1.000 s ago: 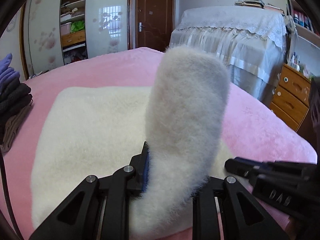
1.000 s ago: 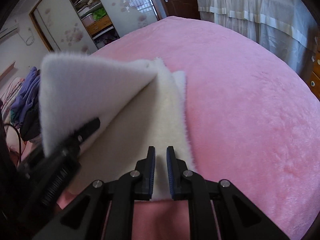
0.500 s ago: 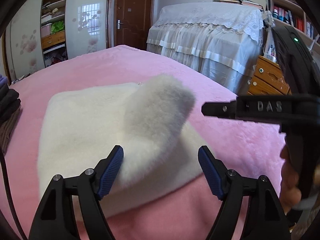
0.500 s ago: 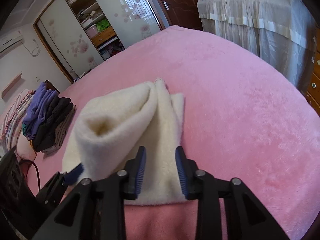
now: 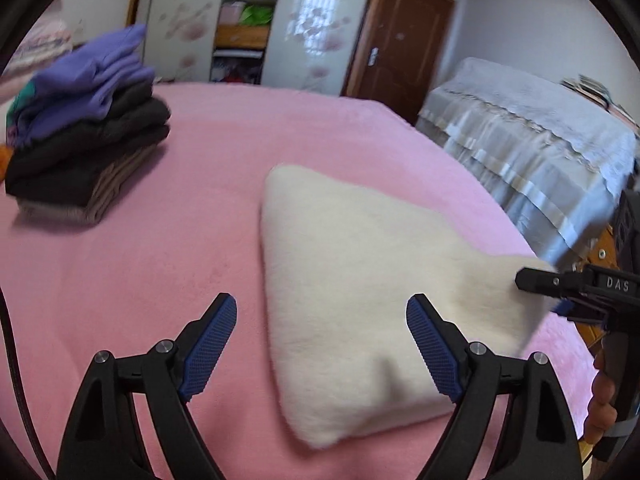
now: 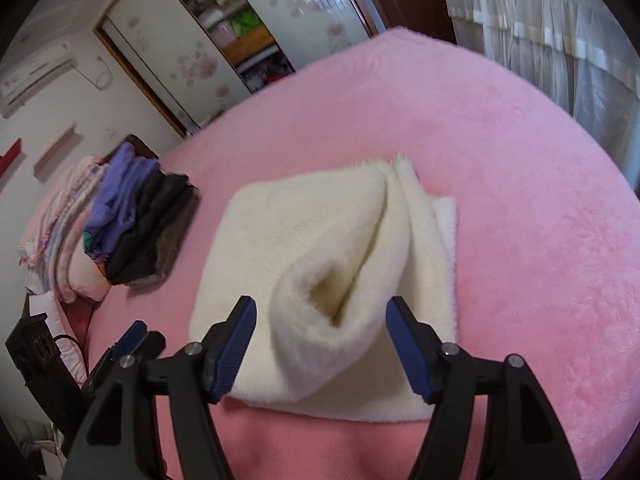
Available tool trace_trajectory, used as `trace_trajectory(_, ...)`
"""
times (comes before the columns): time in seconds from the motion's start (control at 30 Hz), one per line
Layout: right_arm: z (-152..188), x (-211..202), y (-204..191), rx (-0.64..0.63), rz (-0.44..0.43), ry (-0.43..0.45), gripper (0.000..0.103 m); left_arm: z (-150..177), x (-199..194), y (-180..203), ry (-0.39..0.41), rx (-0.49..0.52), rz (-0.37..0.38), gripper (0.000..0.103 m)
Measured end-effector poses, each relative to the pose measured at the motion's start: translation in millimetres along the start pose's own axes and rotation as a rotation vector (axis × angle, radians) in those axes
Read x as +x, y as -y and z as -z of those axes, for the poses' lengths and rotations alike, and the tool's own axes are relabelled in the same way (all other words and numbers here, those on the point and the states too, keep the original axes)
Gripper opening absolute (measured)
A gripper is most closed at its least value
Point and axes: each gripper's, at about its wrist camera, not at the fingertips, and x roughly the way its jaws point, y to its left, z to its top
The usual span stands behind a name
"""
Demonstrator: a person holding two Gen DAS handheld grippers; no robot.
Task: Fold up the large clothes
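A cream fluffy garment (image 5: 352, 280) (image 6: 304, 232) lies folded on the pink bed (image 5: 160, 240) (image 6: 520, 160). Its top layer bulges in a loose roll at the near edge. My left gripper (image 5: 320, 312) hovers over the garment's near left corner with its jaws opening wide and its pads touching nothing. My right gripper (image 6: 322, 308) has its jaws opening too. The bulging roll sits between its blue pads (image 6: 236, 344), which stand off from it. In the left wrist view the right gripper (image 5: 540, 294) shows at the garment's right corner. The left gripper (image 6: 136, 336) shows at the lower left of the right wrist view.
A stack of folded purple, black and brown clothes (image 5: 84, 136) (image 6: 140, 224) sits on the bed left of the garment. Pink bedding (image 6: 60, 240) lies beyond it. Furniture under a grey lace cover (image 5: 520, 152) stands right of the bed. A hand (image 5: 600, 400) holds the right gripper.
Both grippers have let go of the raised flap, which has dropped onto the folded garment. The left gripper has swung left, bringing the clothes stack into view. The right one has lifted.
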Motion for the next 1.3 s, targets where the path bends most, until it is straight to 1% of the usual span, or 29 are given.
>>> trace_trajectory(0.07, -2, 16, 6, 0.031, -0.009, -0.051, 0.068, 0, 15, -11, -0.033, -0.041, -0.009, 0.086)
trace_trajectory(0.13, -4, 30, 15, 0.078, -0.047, -0.092, 0.067, 2, 27, -16, -0.064, -0.05, -0.015, 0.086)
trace_trajectory(0.17, -3, 31, 19, 0.093, -0.069, -0.084, 0.055, 2, 34, -14, -0.077, -0.047, -0.021, 0.086)
trace_trajectory(0.2, -4, 32, 21, 0.094, -0.091, -0.075, 0.04, 3, 39, -13, -0.09, -0.036, -0.022, 0.086)
trace_trajectory(0.23, -3, 31, 21, 0.088, -0.086, -0.072, 0.028, 3, 43, -9, -0.104, -0.025, -0.025, 0.086)
trace_trajectory(0.3, 0, 20, 16, 0.034, -0.064, -0.028, 0.022, 2, 46, -1, -0.101, -0.008, -0.014, 0.086)
trace_trajectory(0.37, 9, -1, 9, -0.025, -0.04, 0.042, 0.018, 1, 46, 7, -0.097, 0.018, 0.0, 0.086)
trace_trajectory(0.43, 19, -17, 7, -0.04, -0.033, 0.091, 0.018, 4, 46, 17, -0.092, 0.048, 0.02, 0.088)
trace_trajectory(0.5, 35, -23, 18, -0.019, 0.001, 0.12, 0.018, 8, 47, 26, -0.103, 0.068, 0.034, 0.09)
trace_trajectory(0.63, 67, -12, 57, 0.07, 0.043, 0.092, 0.017, 25, 54, 42, -0.148, 0.121, 0.066, 0.091)
trace_trajectory(0.7, 81, -2, 69, 0.09, 0.064, 0.078, 0.017, 33, 59, 47, -0.15, 0.151, 0.054, 0.092)
trace_trajectory(0.77, 85, 5, 70, 0.071, 0.089, 0.086, 0.017, 38, 63, 48, -0.143, 0.162, 0.036, 0.092)
trace_trajectory(0.83, 83, 11, 68, 0.053, 0.104, 0.092, 0.017, 40, 68, 47, -0.136, 0.162, 0.03, 0.092)
trace_trajectory(0.9, 81, 17, 67, 0.025, 0.125, 0.096, 0.017, 43, 75, 45, -0.143, 0.154, 0.047, 0.092)
trace_trajectory(0.97, 82, 23, 70, 0.017, 0.134, 0.093, 0.018, 46, 84, 37, -0.16, 0.115, 0.083, 0.095)
trace_trajectory(1.0, 83, 24, 72, 0.019, 0.131, 0.094, 0.018, 46, 86, 32, -0.169, 0.088, 0.096, 0.098)
trace_trajectory(1.1, 84, 21, 66, -0.023, 0.158, 0.096, 0.019, 45, 87, 23, -0.197, 0.028, 0.131, 0.099)
trace_trajectory(1.13, 83, 18, 61, -0.047, 0.177, 0.095, 0.023, 43, 84, 23, -0.202, 0.026, 0.129, 0.099)
trace_trajectory(1.17, 83, 15, 58, -0.059, 0.196, 0.096, 0.032, 41, 81, 24, -0.206, 0.038, 0.12, 0.099)
trace_trajectory(1.2, 82, 12, 55, -0.066, 0.217, 0.096, 0.039, 38, 76, 26, -0.21, 0.054, 0.111, 0.098)
trace_trajectory(1.23, 79, 6, 52, -0.075, 0.235, 0.092, 0.051, 34, 71, 29, -0.213, 0.074, 0.104, 0.098)
trace_trajectory(1.27, 77, 1, 50, -0.08, 0.233, 0.089, 0.054, 29, 63, 32, -0.21, 0.094, 0.104, 0.098)
trace_trajectory(1.3, 73, -7, 48, -0.085, 0.221, 0.088, 0.054, 24, 53, 33, -0.199, 0.112, 0.107, 0.098)
